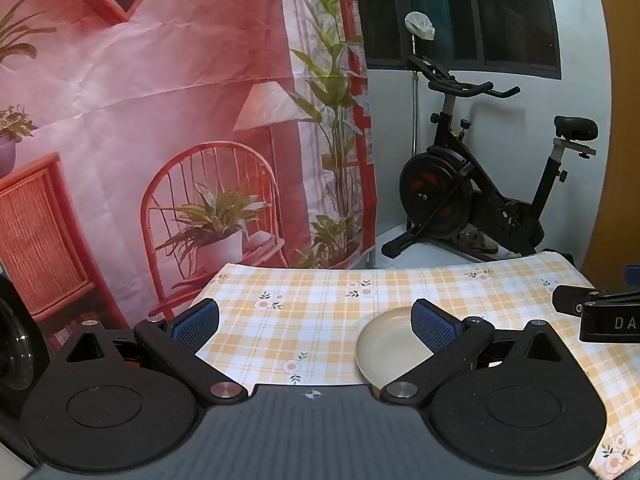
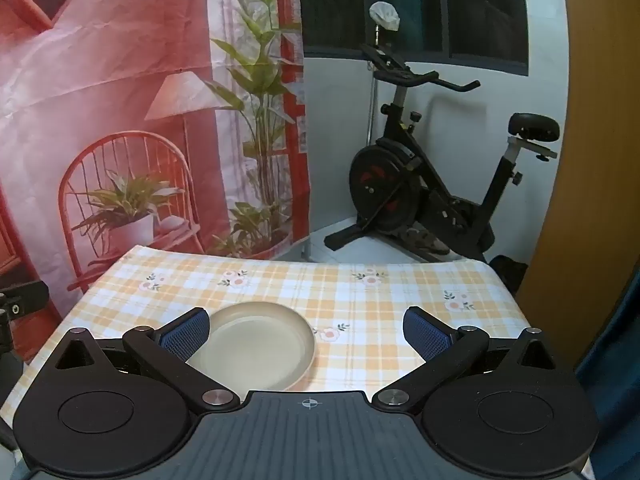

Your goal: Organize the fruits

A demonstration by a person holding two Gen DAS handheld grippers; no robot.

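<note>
A desk point(image 2: 360, 292) under a yellow-and-white checked cloth with small flower prints stands before a red printed backdrop point(image 1: 160, 120) of a chair and potted plants, with a black exercise bike point(image 2: 420, 188) by the white wall and dark window behind. On the cloth sits 1 cream bowl point(image 2: 256, 344), round and shallow, and nothing shows inside it; no fruit appears in either view. The left gripper point(image 1: 316, 320) has its 2 blue-padded fingers point(image 1: 196, 322) spread wide with only cloth between them, and the bowl lies behind its right finger, partly hidden by it. The right gripper point(image 2: 306, 330) is likewise wide apart and holds nothing; the bowl lies just inside its left finger point(image 2: 184, 334), toward the near edge of the desk. The right wrist view shows almost the whole bowl, while the left wrist view shows only its left part, plus a black piece of the other gripper at the right edge.
</note>
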